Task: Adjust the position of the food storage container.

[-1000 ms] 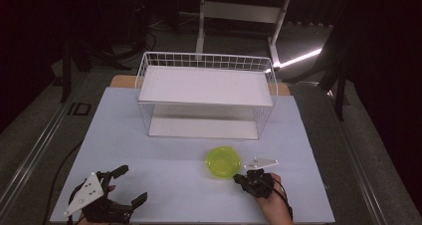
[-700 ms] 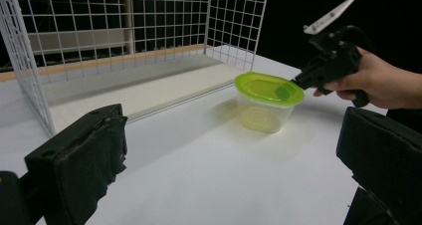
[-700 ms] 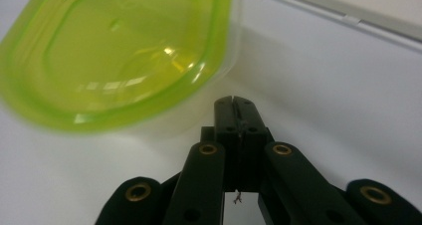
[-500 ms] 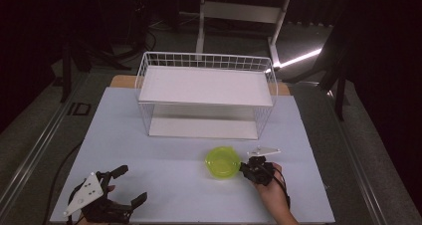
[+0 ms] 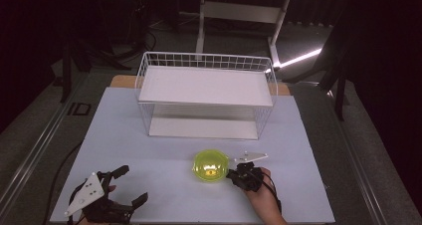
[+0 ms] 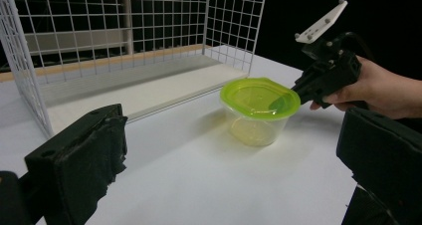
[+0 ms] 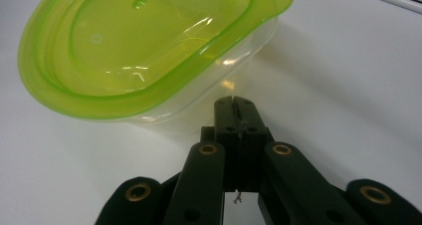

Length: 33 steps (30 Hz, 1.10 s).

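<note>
White counter point(image 5: 149, 150) bearing a white wire basket rack point(image 5: 206, 95) toward its far edge and a clear tub with a green lid point(image 5: 210, 166) nearer the front, right of centre, apart from the rack.

The wire basket point(image 5: 206, 93) is standing across the back middle of the table point(image 5: 124, 135), blocking passage there, with bare strips running along both its sides. The tub point(image 5: 210, 166) is sitting in the open front area, well apart from the basket. The right gripper point(image 5: 234, 174) is crowding the tub's right side; its left side is lying open.
</note>
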Each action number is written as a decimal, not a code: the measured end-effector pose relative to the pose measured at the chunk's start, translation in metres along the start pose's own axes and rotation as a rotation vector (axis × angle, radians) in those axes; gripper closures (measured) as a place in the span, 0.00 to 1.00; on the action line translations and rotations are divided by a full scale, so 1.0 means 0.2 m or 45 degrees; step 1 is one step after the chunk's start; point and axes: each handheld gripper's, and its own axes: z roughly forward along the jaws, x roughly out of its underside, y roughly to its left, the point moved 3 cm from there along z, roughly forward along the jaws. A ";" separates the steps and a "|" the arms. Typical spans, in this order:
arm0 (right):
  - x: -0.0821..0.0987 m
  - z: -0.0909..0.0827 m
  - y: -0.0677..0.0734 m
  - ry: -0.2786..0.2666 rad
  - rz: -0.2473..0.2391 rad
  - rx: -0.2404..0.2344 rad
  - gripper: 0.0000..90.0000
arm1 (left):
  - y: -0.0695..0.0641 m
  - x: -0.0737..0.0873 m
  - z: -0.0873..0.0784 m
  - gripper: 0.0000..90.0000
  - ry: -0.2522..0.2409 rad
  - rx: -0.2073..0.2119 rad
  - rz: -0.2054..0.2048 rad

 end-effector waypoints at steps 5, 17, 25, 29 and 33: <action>-0.03 0.05 0.01 0.005 0.003 -0.005 1.00 | 0.00 0.00 0.00 0.00 0.001 0.000 -0.001; -0.09 0.15 0.08 0.023 -0.011 -0.054 1.00 | 0.00 0.00 0.00 0.00 0.005 0.002 0.000; -0.11 0.17 0.10 0.024 -0.027 -0.061 1.00 | 0.00 0.01 0.00 0.00 0.011 0.006 -0.002; -0.09 0.14 0.07 0.013 -0.018 -0.047 1.00 | 0.00 0.01 0.00 0.00 0.012 0.007 -0.006; -0.07 0.05 0.05 -0.024 -0.018 -0.030 0.91 | 0.00 0.01 0.01 0.00 0.019 0.005 -0.001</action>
